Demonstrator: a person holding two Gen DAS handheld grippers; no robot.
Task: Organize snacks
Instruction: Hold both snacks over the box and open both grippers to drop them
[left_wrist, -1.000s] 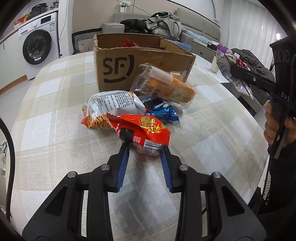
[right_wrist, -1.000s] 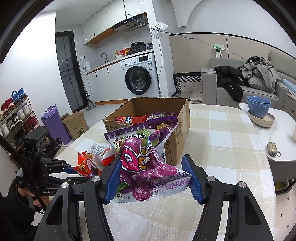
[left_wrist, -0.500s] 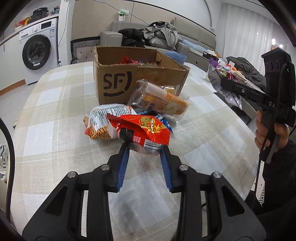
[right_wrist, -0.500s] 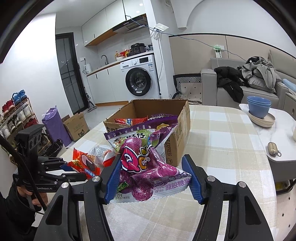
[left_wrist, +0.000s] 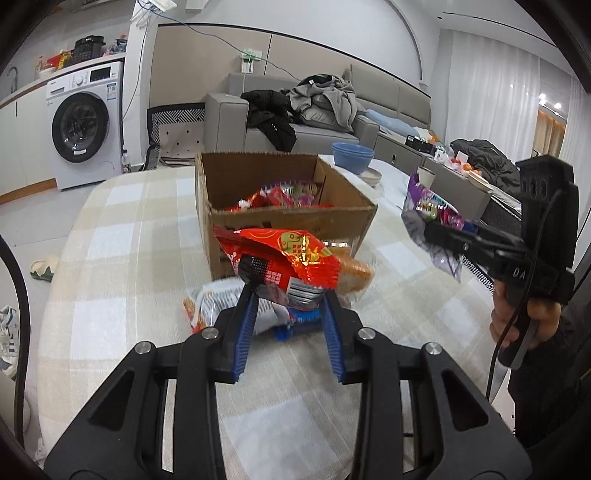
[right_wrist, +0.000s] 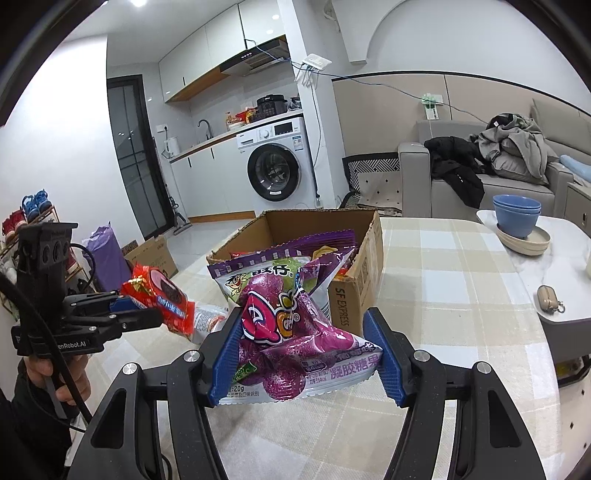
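You hold the red snack packet pinched in your left tool, lifted off the desk just before the cardboard box, your right tool clamping the purple gummy candy bag, so next carry both over the box's open top and release.

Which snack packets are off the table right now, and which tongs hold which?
Two: the red packet is clamped in the left tongs, the purple candy bag in the right tongs. The white-and-orange packet lies on the table.
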